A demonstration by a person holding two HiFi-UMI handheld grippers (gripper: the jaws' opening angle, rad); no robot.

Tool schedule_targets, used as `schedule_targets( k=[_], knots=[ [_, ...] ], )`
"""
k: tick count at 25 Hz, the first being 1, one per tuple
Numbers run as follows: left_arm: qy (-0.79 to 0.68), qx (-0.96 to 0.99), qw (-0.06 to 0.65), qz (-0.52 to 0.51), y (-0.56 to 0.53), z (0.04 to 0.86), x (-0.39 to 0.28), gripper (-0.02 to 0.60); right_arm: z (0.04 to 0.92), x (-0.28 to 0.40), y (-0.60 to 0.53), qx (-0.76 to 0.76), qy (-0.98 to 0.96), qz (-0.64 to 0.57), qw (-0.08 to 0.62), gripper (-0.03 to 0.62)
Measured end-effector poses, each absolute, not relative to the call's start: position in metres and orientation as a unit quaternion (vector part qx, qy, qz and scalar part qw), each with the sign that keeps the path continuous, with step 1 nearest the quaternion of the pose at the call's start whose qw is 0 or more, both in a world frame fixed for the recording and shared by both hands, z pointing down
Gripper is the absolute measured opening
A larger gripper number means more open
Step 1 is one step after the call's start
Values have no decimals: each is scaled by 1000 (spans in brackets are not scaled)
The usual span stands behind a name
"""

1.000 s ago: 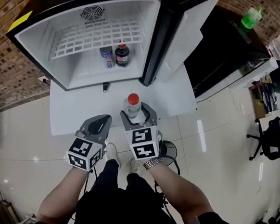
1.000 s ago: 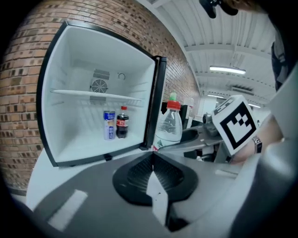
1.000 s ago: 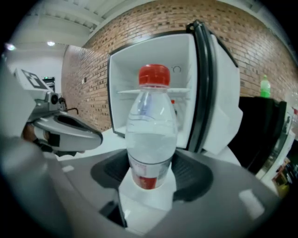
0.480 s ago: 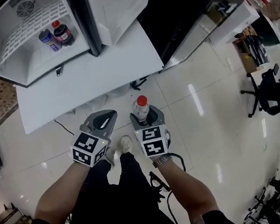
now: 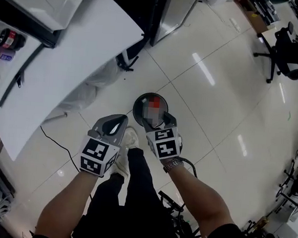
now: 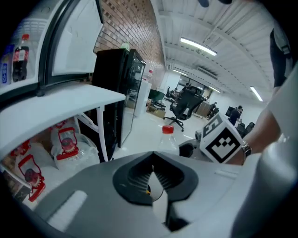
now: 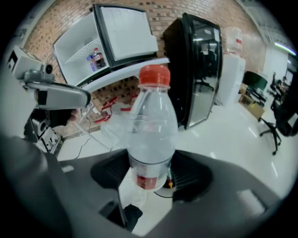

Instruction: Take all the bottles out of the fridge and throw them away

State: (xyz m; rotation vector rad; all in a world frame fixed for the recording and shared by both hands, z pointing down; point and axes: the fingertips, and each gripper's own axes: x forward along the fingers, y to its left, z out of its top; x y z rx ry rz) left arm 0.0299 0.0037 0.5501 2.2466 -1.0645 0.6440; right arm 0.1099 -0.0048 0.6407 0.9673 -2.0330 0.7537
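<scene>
My right gripper [image 5: 152, 120] is shut on a clear water bottle [image 7: 151, 135] with a red cap, held upright by its lower body. In the head view the bottle [image 5: 152, 110] hangs over a round dark bin [image 5: 137, 106] on the floor. My left gripper [image 5: 115, 124] is beside it on the left, jaws shut and holding nothing [image 6: 153, 155]. A cola bottle [image 5: 10, 39] and a blue can [image 5: 0, 54] stand in the open fridge [image 7: 84, 46] at the far left.
A white table [image 5: 65, 68] bears the fridge, with plastic bags [image 6: 65, 144] under it. A tall black cabinet [image 6: 116, 88] stands beside the table. A cable [image 5: 59, 145] lies on the tiled floor, and an office chair [image 5: 290, 50] stands at the right.
Both grippers have swung away from the fridge and down toward the floor. The fridge has slid to the top left corner. The held bottle now hangs over the dark bin.
</scene>
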Motion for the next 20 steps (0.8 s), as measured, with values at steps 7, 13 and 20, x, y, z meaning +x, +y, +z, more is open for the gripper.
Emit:
schedule_targets(
  k=[7,13,20],
  knots=[
    [-348,839,314,277,24,619,54,3,744,138,21,397,-739,373,396,278],
    [-337,829,335,296,35,661,61,3,808,147,29,405,-704,425,400,279],
    [-325,826,345,305,36,688,73,3,853,153,33,399,-684,442,421,299]
  ],
)
